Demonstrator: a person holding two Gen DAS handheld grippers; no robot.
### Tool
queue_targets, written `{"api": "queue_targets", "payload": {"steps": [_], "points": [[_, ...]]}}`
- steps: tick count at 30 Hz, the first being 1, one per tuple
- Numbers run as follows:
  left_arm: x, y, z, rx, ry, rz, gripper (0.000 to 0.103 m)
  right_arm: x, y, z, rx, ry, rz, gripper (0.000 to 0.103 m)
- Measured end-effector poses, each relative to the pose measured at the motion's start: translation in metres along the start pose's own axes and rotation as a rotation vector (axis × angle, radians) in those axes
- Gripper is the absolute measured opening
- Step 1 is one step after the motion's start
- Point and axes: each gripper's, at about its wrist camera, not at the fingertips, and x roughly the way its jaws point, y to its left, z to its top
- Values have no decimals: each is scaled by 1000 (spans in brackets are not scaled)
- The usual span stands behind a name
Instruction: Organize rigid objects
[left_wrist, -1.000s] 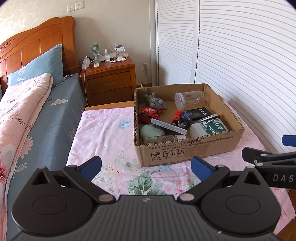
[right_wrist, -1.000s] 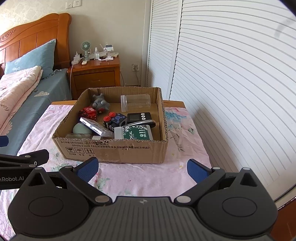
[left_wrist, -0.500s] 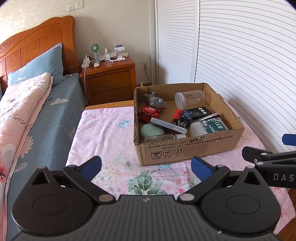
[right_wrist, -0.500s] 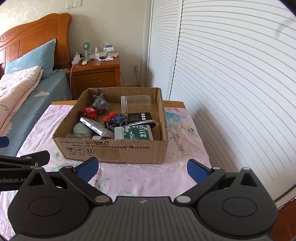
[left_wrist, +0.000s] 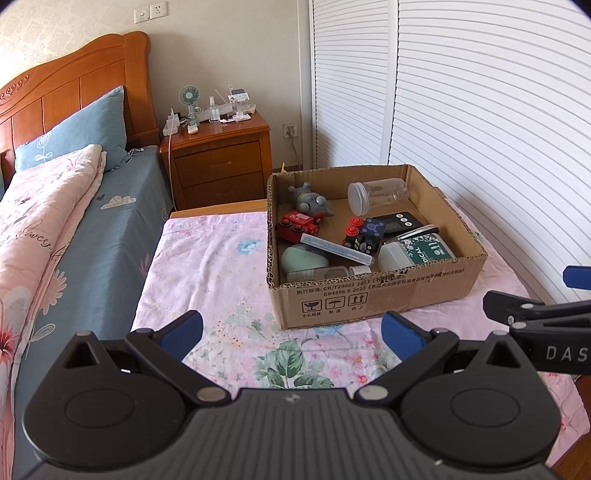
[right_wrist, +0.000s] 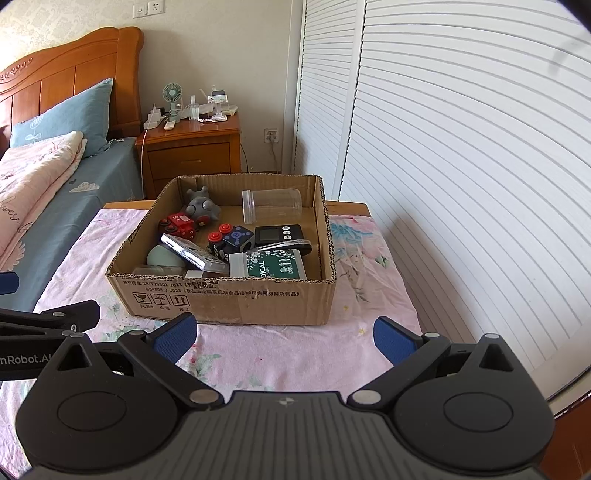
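Note:
A cardboard box sits on a pink floral cloth. It holds a clear jar, a grey toy, a red toy car, a dark cube with red knobs, a black device, a green-labelled bottle, a pale green lump and a clear flat case. My left gripper and my right gripper both stand open, empty, short of the box's near wall.
A bed with blue sheet and pink quilt lies to the left. A wooden nightstand with a small fan and bottles stands behind. White louvred doors run along the right. The cloth-covered surface has room left of the box.

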Motion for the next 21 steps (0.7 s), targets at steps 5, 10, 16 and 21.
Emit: {"api": "queue_targets", "payload": {"steps": [5,10,16,21], "points": [[-1,0,-1,-1,-1,0,102,-1,0,0,-1,-4,0,103],[-1,0,-1,-1,0,1,102,-1,0,0,-1,-3,0,103],[-1,0,-1,-1,-1,0,102,-2,-1,0,-2,-4,0,103],[-2,0,-1,-2,-2,1,102,-2,-1,0,-2,-4,0,103]]}}
